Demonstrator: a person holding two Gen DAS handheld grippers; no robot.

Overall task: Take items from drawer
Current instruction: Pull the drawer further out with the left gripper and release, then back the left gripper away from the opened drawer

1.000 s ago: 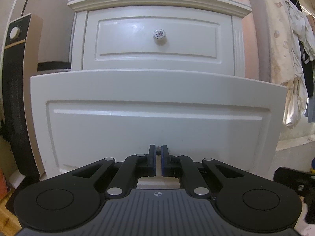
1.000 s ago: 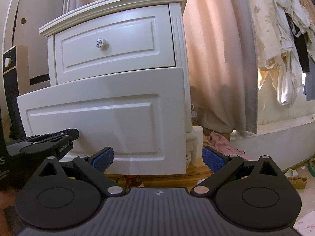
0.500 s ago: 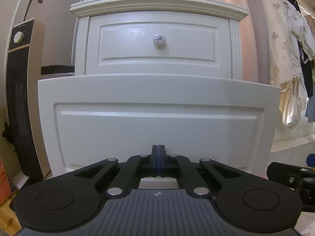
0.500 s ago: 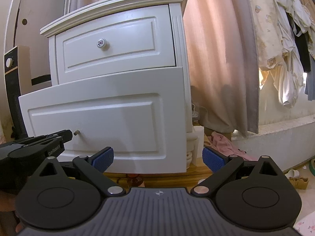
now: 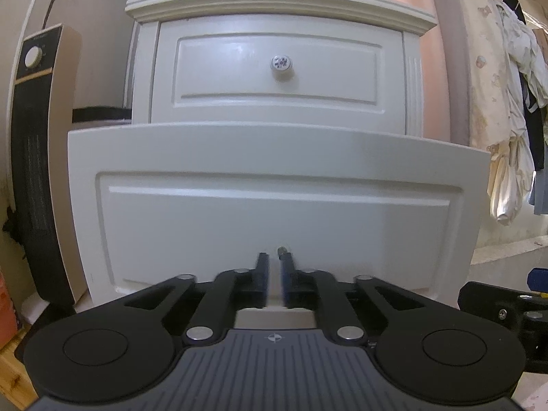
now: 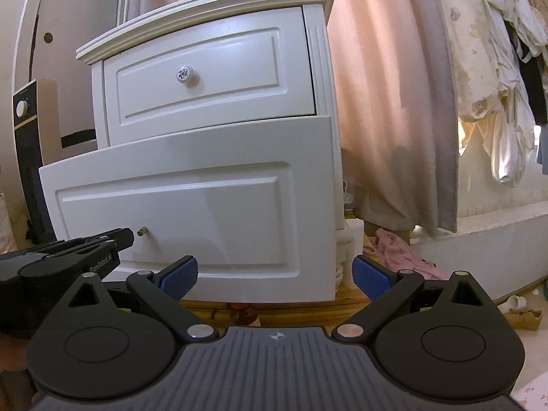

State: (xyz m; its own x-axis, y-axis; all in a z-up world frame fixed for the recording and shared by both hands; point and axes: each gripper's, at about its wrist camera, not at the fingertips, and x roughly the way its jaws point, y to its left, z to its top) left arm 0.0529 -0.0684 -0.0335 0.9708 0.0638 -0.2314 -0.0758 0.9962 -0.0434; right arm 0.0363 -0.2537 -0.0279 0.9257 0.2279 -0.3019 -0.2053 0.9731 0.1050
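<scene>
A white nightstand has a shut top drawer [image 5: 277, 68] and a lower drawer [image 5: 274, 212] pulled out toward me. The lower drawer's knob is only a small metal stud [image 5: 282, 250]. My left gripper [image 5: 273, 260] sits just in front of the stud, fingers slightly apart, no longer clamping it. From the right wrist view the left gripper [image 6: 126, 236] is a short gap from the stud [image 6: 142, 230]. My right gripper [image 6: 275, 274] is wide open and empty, low in front of the drawer [image 6: 191, 205]. The drawer's contents are hidden.
A tall black and beige heater [image 5: 37, 157] stands left of the nightstand. A peach curtain [image 6: 394, 102] and hanging clothes [image 6: 496, 85] are to the right. Pink cloth [image 6: 397, 250] and small litter lie on the floor by the nightstand's right side.
My left gripper pulled the lower drawer further out, then its fingers parted and drew back off the stud. The right gripper stayed open and nearly still.
</scene>
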